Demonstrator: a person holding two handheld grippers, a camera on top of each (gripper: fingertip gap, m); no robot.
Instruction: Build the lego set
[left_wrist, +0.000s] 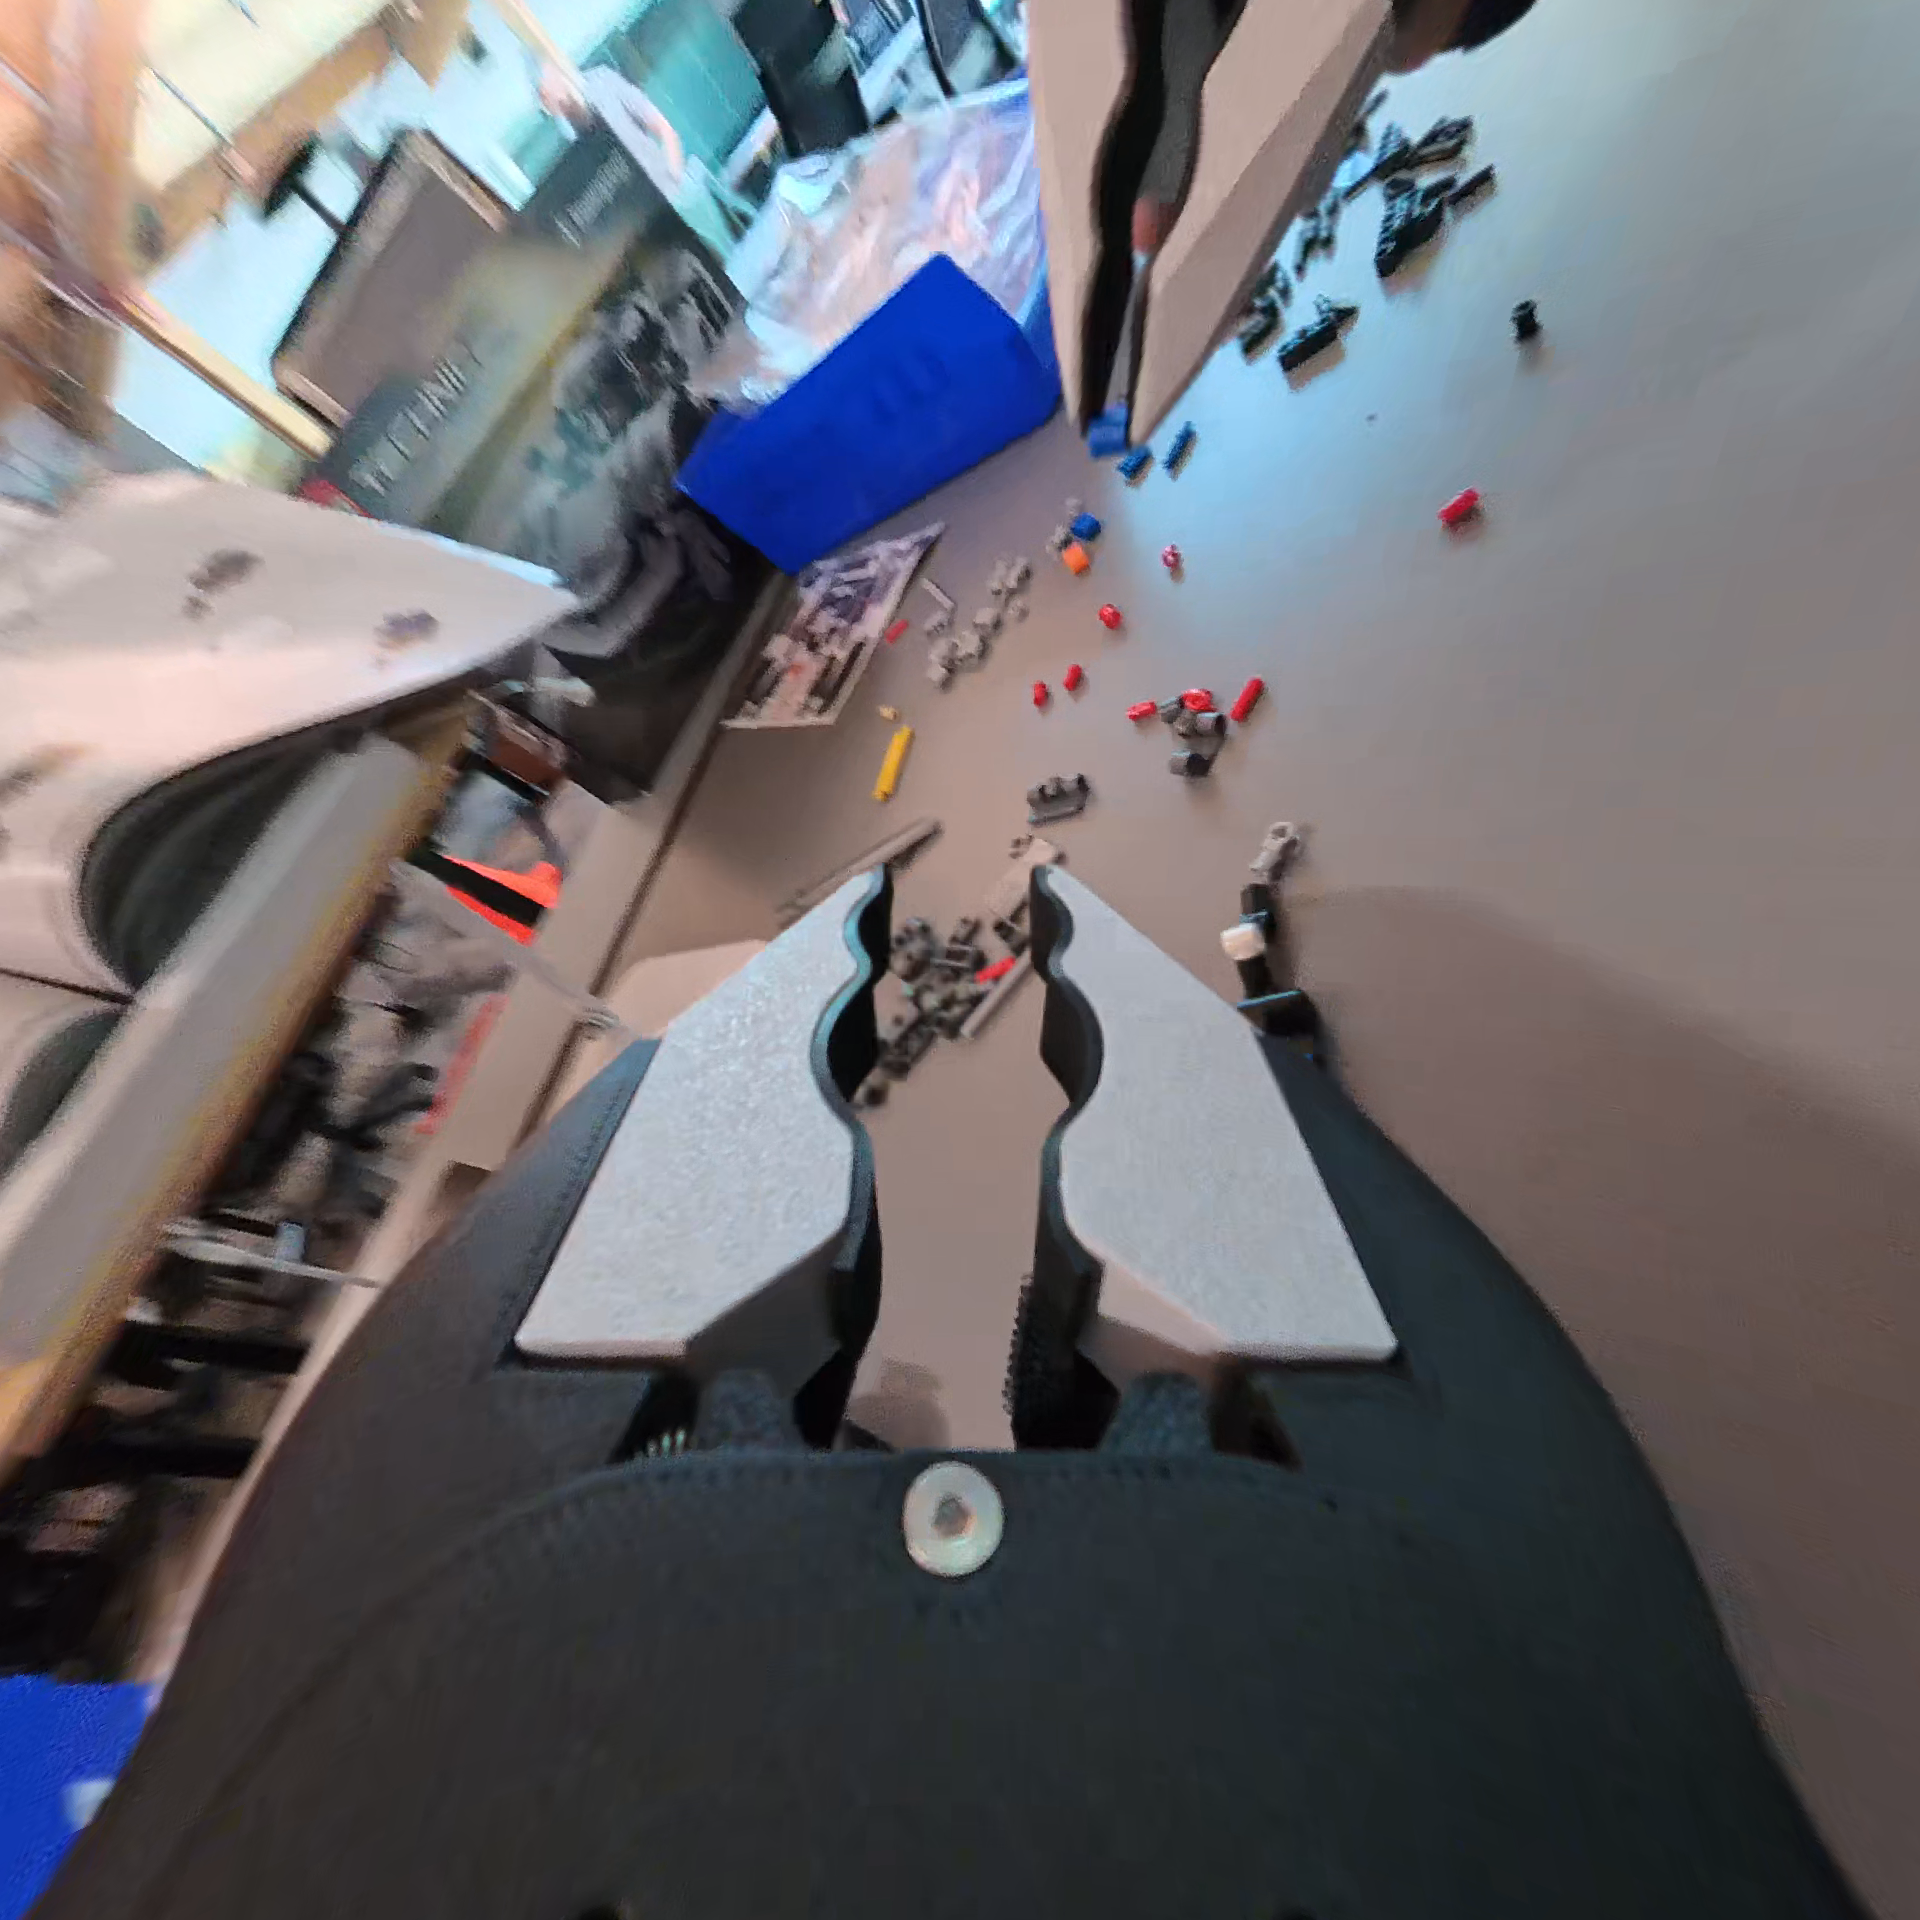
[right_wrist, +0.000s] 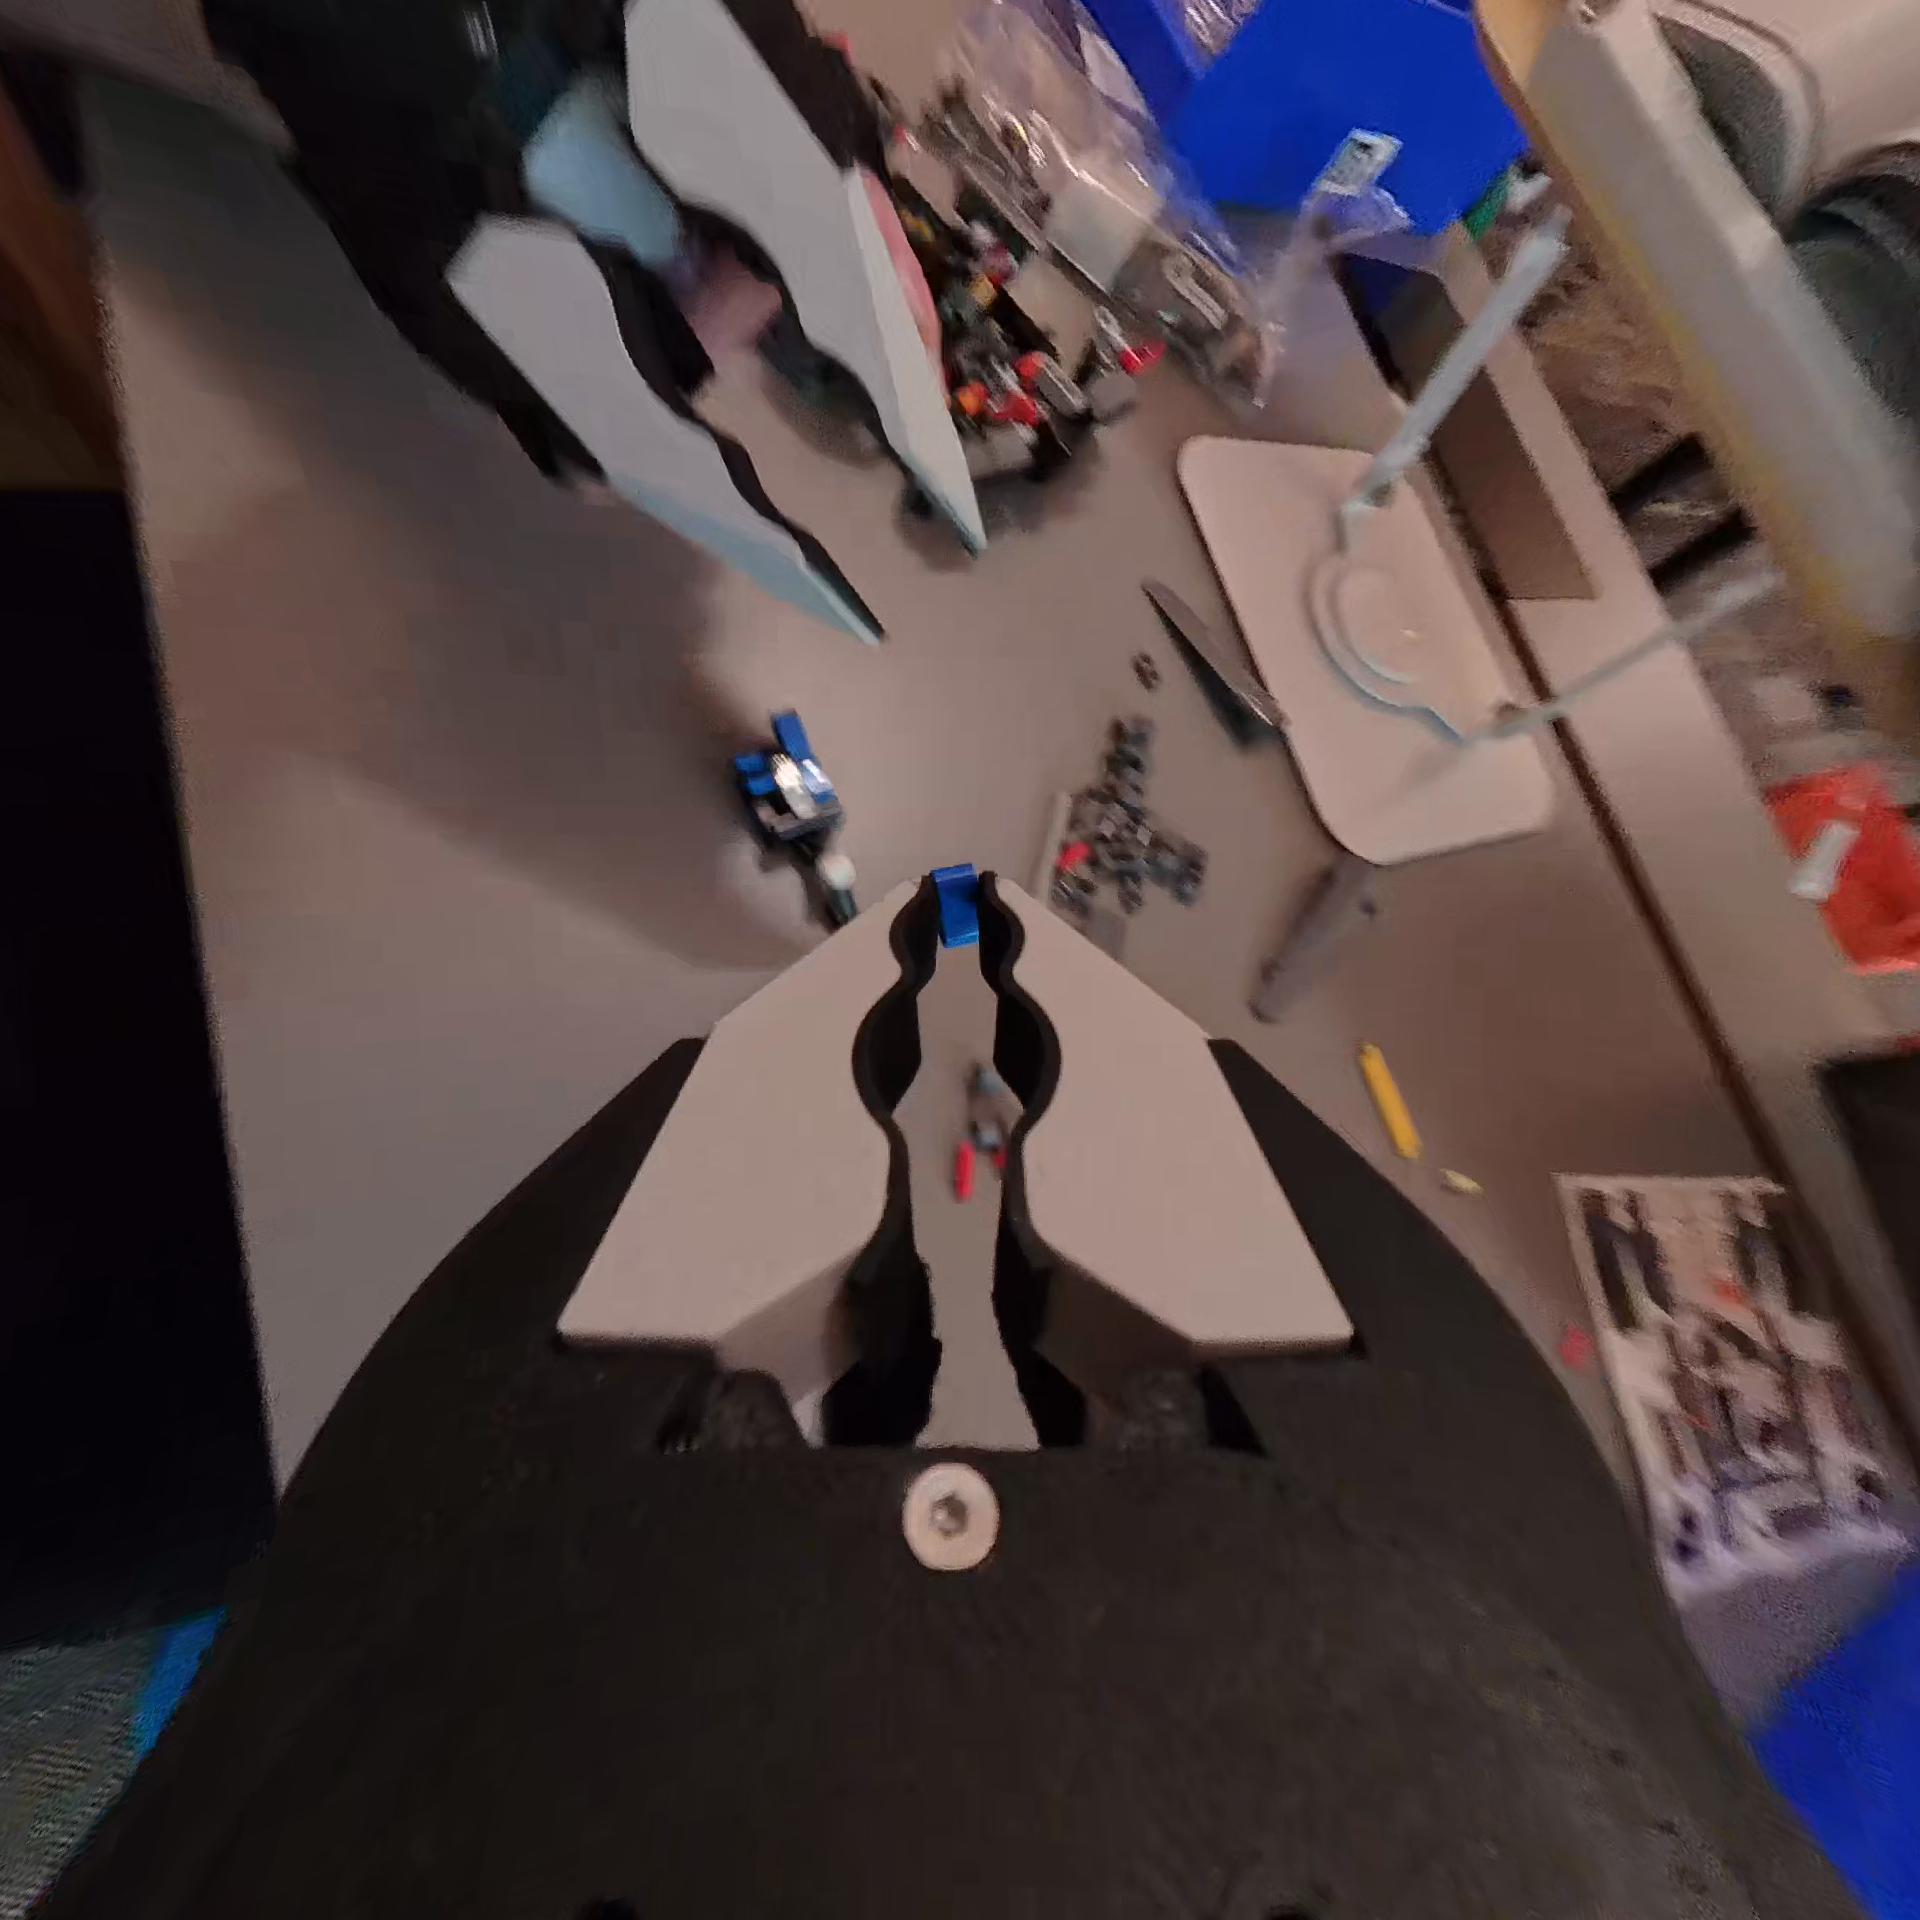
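Pinched upright between the right gripper's (right_wrist: 957, 906) tips, a small blue plastic brick (right_wrist: 954, 909) hangs above the grey table (right_wrist: 499, 831). Left gripper (left_wrist: 961, 914) hovers, fingers narrowly parted and empty, over dark loose pieces (left_wrist: 935, 987).

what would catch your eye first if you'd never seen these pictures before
The small blue brick pinched between the right gripper's fingertips, held above the grey table. Next, the red pieces scattered mid-table and the big blue bin at its far edge, past the left gripper, whose jaws stand apart and hold nothing.
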